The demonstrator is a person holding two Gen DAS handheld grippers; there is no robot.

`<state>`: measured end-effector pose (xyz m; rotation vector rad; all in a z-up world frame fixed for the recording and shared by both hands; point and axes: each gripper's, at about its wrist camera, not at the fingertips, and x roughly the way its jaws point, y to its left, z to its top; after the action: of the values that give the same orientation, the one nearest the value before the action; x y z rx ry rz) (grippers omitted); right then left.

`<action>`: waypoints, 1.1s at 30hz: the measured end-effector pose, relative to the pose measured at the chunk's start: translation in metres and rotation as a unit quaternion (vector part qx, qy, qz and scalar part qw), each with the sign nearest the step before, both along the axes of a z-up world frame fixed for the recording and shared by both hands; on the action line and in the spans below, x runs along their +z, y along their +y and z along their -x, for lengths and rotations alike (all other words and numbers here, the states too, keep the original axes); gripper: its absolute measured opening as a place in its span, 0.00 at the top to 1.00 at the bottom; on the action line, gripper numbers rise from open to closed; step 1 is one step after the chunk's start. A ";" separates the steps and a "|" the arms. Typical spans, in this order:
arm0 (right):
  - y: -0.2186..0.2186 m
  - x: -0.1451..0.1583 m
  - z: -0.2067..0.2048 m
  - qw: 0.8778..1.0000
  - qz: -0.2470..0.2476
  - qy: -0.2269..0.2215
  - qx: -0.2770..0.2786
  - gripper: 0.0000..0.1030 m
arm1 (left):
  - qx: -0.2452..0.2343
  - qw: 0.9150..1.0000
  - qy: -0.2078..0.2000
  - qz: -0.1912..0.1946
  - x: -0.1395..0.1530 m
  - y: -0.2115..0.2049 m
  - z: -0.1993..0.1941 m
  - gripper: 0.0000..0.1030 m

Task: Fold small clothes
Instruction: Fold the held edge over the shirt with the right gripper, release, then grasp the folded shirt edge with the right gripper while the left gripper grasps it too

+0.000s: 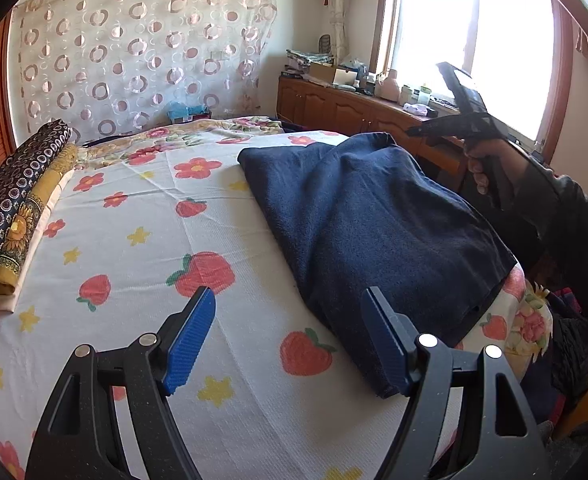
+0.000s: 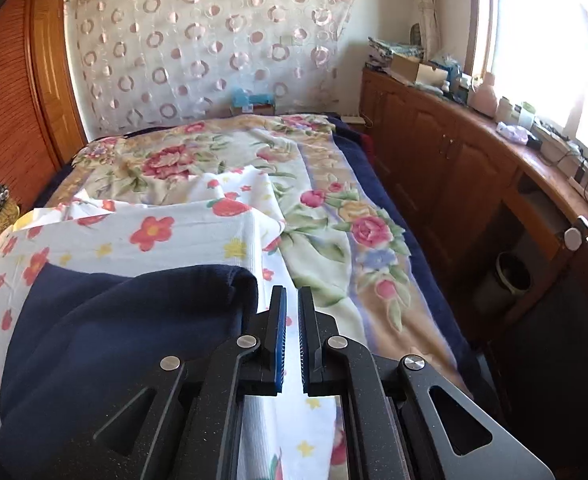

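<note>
Navy garment [image 1: 374,224]: lies part-folded, right side of strawberry sheet [image 1: 141,216], flat for folding. My left gripper [image 1: 289,344]: jaws wide, empty, poised at near hem. My right gripper [image 2: 291,320]: nearly shut, empty, just right of far corner.

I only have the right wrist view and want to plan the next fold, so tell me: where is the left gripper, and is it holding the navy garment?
Observer: The left gripper is open over the strawberry sheet, holding nothing; the navy garment has its near corner by one finger.
Operator: Is my right gripper clear of the cloth?
Observer: Yes, the right gripper is raised beyond the garment's far side, touching no fabric.
Operator: Anything else on the bed?
Observer: A folded patterned stack at the left edge.
</note>
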<state>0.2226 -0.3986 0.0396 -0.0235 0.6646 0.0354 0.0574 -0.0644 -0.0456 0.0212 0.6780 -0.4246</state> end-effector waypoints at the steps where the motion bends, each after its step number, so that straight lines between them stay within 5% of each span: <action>1: 0.000 0.002 0.009 1.000 0.000 -0.006 0.008 0.93 | 0.000 1.000 0.000 0.001 0.000 0.000 0.000 0.26; 7: 0.008 -0.005 0.075 0.998 -0.003 -0.026 0.064 0.91 | -0.006 1.000 0.003 -0.001 -0.001 -0.004 0.001 0.26; 13: 0.003 -0.036 0.128 0.994 -0.015 -0.016 0.111 0.63 | -0.009 1.000 0.004 -0.007 -0.001 -0.008 0.002 0.26; 23: -0.023 -0.078 0.179 0.993 -0.002 0.023 0.113 0.63 | -0.016 1.000 0.012 -0.015 -0.003 -0.019 0.000 0.26; 33: -0.029 -0.075 0.195 0.994 0.006 0.032 0.109 0.63 | -0.023 0.999 0.025 -0.028 -0.009 -0.030 -0.002 0.26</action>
<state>0.0274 -0.4277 -0.0359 -0.1072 0.7247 0.2429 0.0594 -0.0948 -0.0548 0.0798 0.7405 -0.4507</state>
